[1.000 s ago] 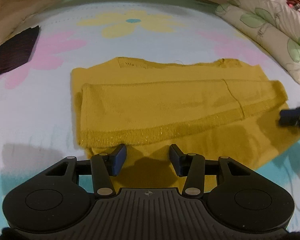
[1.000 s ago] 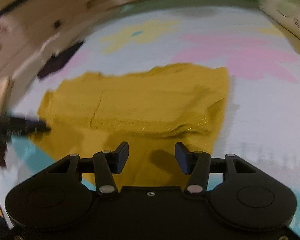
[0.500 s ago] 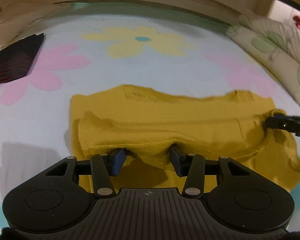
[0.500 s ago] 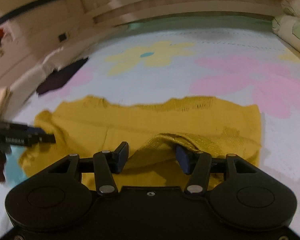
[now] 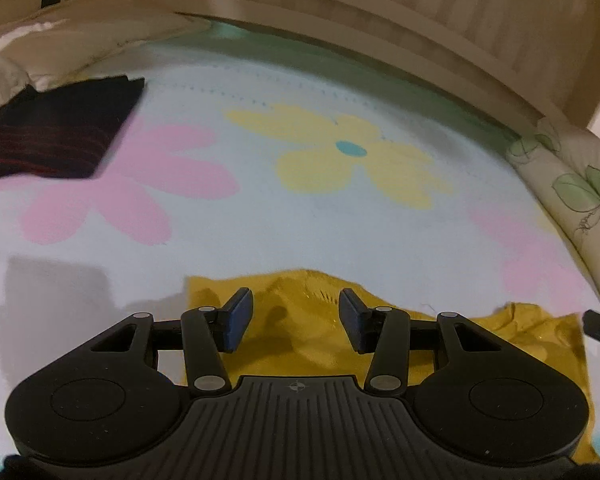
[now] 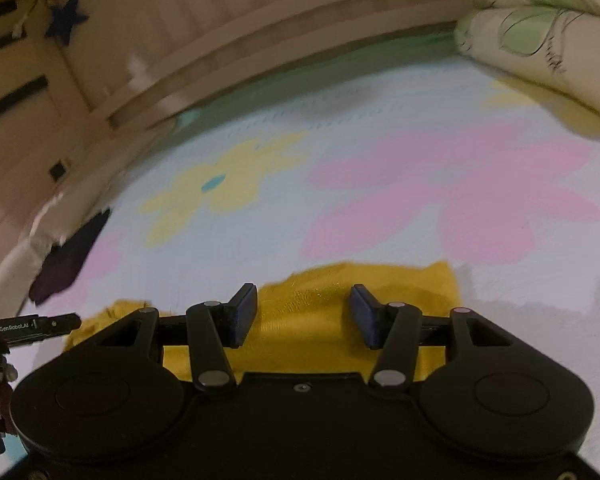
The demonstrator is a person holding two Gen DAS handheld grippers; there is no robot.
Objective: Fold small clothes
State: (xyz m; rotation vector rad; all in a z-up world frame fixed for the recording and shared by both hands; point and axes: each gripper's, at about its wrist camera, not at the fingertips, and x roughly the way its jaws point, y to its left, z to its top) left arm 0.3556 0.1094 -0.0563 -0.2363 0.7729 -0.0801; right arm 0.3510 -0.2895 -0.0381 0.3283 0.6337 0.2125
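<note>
Presently the yellow knit garment [image 5: 480, 344] lies bunched on the flowered bed sheet [image 5: 260, 232], low in both views, mostly under the tools. Left tongs [image 5: 296, 320] and right tongs [image 6: 303, 316] both stand apart, holding nothing. Likely soft, light, floppy knit, prone to sagging; best pinched at corners or a folded edge.

The sweater [image 5: 312, 344] lies on the bed [image 5: 300, 232] near its front edge. A folded garment [image 5: 56, 136] lies at the far left corner. Pillows [image 5: 568, 184] line the right edge.
</note>
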